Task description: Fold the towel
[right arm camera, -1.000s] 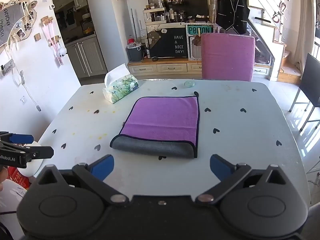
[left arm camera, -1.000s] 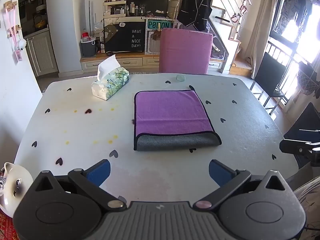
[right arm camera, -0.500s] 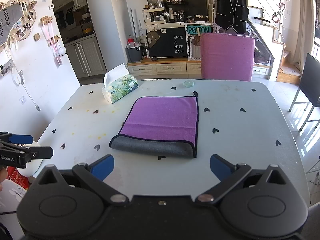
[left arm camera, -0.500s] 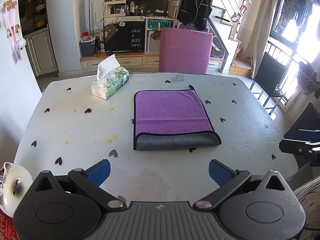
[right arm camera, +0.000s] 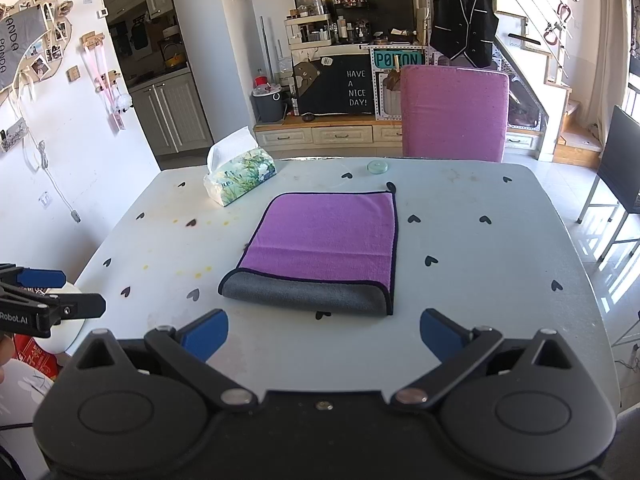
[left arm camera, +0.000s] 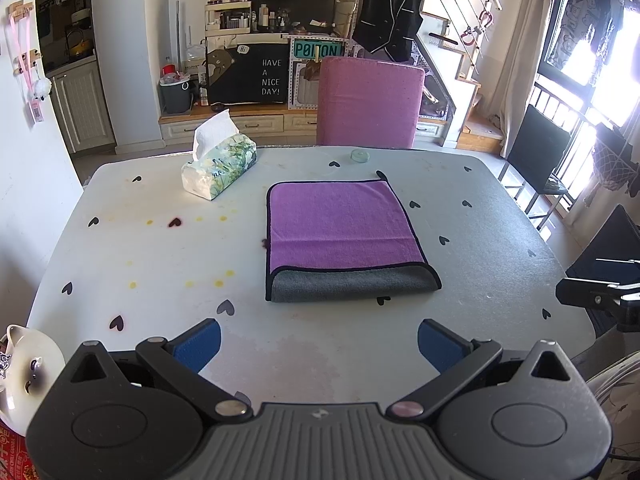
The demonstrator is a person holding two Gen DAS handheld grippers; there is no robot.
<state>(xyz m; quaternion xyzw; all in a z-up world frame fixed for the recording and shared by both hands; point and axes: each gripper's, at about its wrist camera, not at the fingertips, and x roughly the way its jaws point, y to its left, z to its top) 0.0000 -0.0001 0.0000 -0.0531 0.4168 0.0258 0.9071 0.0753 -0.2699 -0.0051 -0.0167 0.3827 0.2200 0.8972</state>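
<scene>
My left gripper (left arm camera: 319, 340) and right gripper (right arm camera: 324, 334), both spread wide and holding nothing, sit at the lower frame edge. The towel (left arm camera: 340, 236), folded once with its grey fold nearest me, lies centre-frame ahead, apart from both; its long axis is hard to judge. White heart-print table (left arm camera: 500, 248); tissue box (left arm camera: 219, 168) upper left, pink chair (left arm camera: 370, 104) beyond.

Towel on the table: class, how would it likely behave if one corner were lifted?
The towel would probably droop, since its grey fold curls softly. It looks thin, so likely light. Its plush surface might drag on the table rather than slide.
</scene>
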